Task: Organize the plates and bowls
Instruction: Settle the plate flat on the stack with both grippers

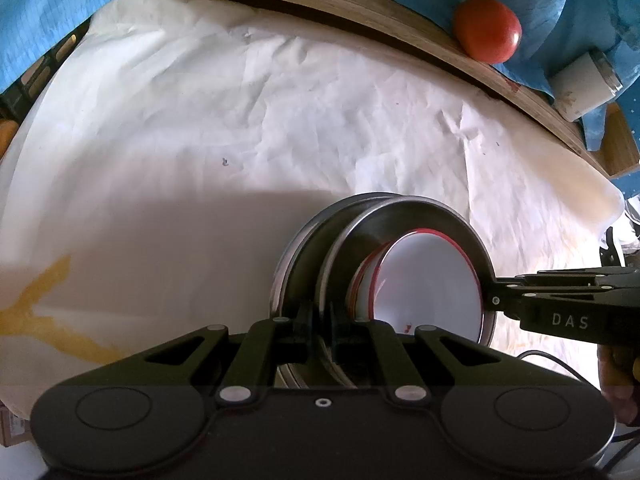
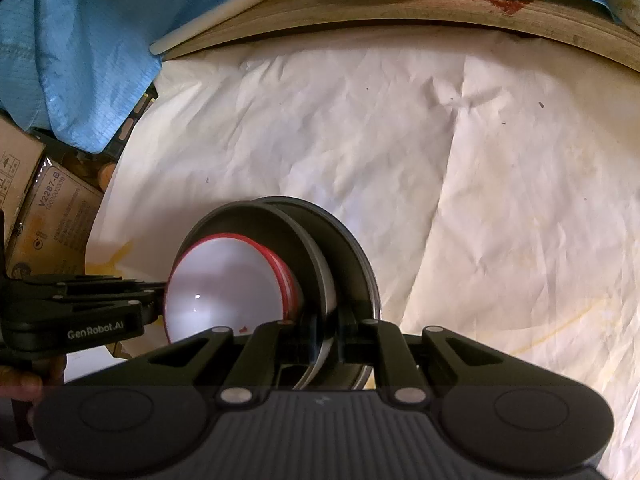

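A stack of steel plates (image 1: 304, 264) carries nested white bowls with red rims (image 1: 432, 280). My left gripper (image 1: 320, 320) is shut on the stack's rim on one side. My right gripper (image 1: 494, 300) is shut on the rim at the opposite side. In the right wrist view the steel plates (image 2: 340, 248) and the white bowls (image 2: 224, 284) fill the lower middle, with my right gripper (image 2: 324, 336) shut on the plates' rim and my left gripper (image 2: 160, 300) coming in from the left. The stack is held over white crumpled paper (image 1: 240, 120).
A curved wooden board edge (image 1: 360, 8) bounds the paper at the back. A red tomato (image 1: 486, 30) and a white jar (image 1: 584, 84) lie on blue cloth (image 2: 72, 40) beyond it. A white stick (image 2: 232, 8) lies at the back. Cardboard boxes (image 2: 48, 208) stand to the left.
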`<state>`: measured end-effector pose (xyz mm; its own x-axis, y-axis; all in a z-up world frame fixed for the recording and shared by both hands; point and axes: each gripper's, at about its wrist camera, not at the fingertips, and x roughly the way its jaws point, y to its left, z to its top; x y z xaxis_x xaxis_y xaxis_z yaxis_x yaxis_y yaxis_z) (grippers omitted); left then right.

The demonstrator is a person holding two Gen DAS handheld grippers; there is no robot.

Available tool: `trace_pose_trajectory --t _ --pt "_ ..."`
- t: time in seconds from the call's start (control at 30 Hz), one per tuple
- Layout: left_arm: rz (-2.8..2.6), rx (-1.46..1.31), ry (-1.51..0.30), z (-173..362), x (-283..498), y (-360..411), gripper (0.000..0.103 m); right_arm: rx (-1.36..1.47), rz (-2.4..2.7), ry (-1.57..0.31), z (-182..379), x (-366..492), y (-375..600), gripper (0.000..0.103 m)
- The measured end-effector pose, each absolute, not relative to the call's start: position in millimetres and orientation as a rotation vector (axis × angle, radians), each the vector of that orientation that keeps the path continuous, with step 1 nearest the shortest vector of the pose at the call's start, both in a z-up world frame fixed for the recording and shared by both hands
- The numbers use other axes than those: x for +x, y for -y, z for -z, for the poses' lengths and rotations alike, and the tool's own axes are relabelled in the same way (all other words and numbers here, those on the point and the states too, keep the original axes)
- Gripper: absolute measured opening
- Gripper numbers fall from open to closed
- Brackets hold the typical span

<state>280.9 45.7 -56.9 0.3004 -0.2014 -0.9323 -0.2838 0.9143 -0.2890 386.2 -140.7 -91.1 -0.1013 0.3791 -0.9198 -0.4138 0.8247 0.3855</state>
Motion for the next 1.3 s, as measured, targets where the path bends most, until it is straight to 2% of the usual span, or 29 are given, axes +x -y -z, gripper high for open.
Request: trace_pose_trajectory --t 0.7,0.97,1.3 --pt "-0.063 -0.442 -1.277 56 282 -46 0.007 -0.007 -0.665 -1.536 92 387 143 0.013" --pt "-0.083 -0.433 -1.271 54 281 -46 0.016 0.01 -0.659 -1.537 92 387 146 0.013" --pt "-0.095 -0.421 -1.261 52 278 -46 0.02 0.021 -0.649 -1.518 89 386 152 0.016"
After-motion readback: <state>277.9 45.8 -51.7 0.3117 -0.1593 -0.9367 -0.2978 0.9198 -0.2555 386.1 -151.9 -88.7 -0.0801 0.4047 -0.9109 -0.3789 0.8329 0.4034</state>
